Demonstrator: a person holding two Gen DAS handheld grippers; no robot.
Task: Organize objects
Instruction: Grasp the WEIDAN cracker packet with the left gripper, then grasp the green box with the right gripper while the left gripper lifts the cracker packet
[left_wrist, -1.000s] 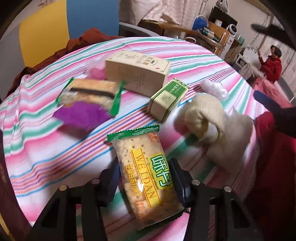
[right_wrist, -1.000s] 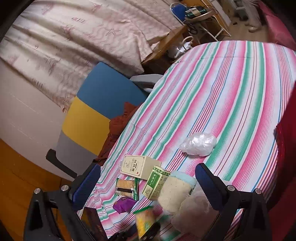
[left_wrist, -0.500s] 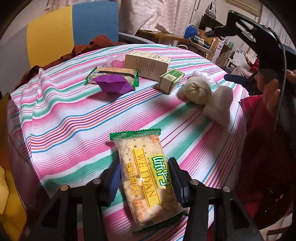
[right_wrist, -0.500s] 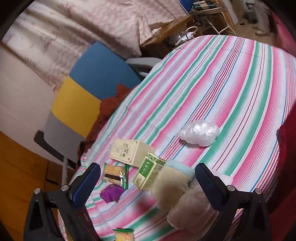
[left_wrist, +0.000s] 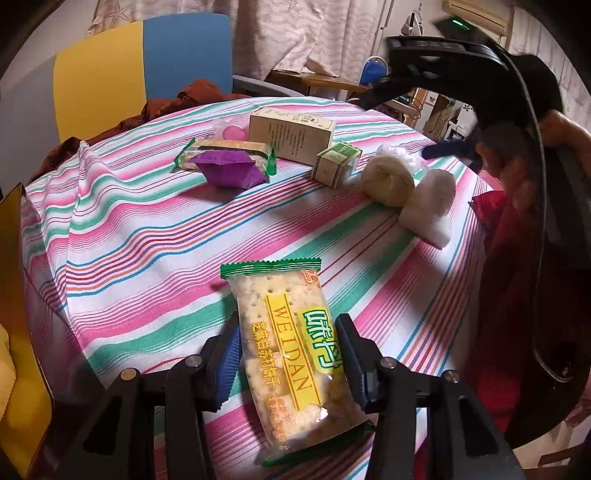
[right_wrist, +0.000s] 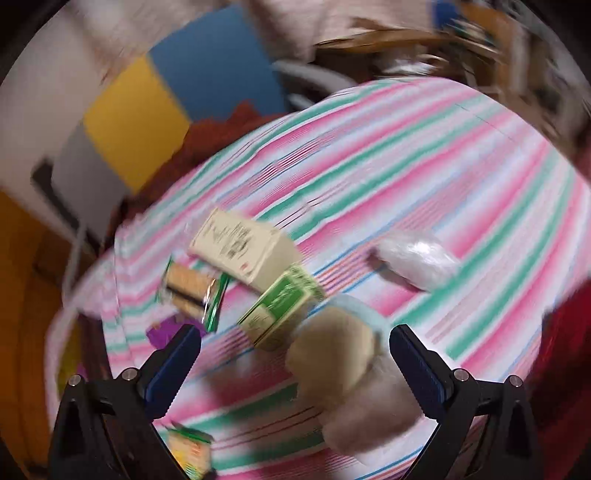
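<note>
Left gripper (left_wrist: 286, 354): both blue pads clamped on the long sides of a cracker packet (left_wrist: 290, 350), yellow label reading WEIDAN. Packet's long axis runs along the fingers; green crimped end points forward, away from the gripper, tilted slightly left. Rear end sits back between the finger mounts. Packet is held above the near edge of the striped tablecloth (left_wrist: 147, 236).

Well ahead of the left gripper, left to right: a purple packet (left_wrist: 231, 168) lying against a green-edged biscuit packet (left_wrist: 229, 149); a beige carton (left_wrist: 291, 133), long axis crosswise; a small green box (left_wrist: 336, 164) just beside the carton; a rolled cream sock (left_wrist: 388, 181) touching a white fluffy sock (left_wrist: 430, 206). A pink-capped item (left_wrist: 231, 130) lies behind the biscuit packet.

Right gripper (right_wrist: 295, 354): jaws wide apart, nothing between the pads. View is motion-blurred. The cream sock (right_wrist: 332, 354) lies just ahead between the fingers, with the green box (right_wrist: 282, 306) ahead-left of it and a crumpled clear plastic bag (right_wrist: 419, 258) ahead-right, apart from the socks.

A hand (left_wrist: 513, 162) holds the right gripper at the far right of the left view.
</note>
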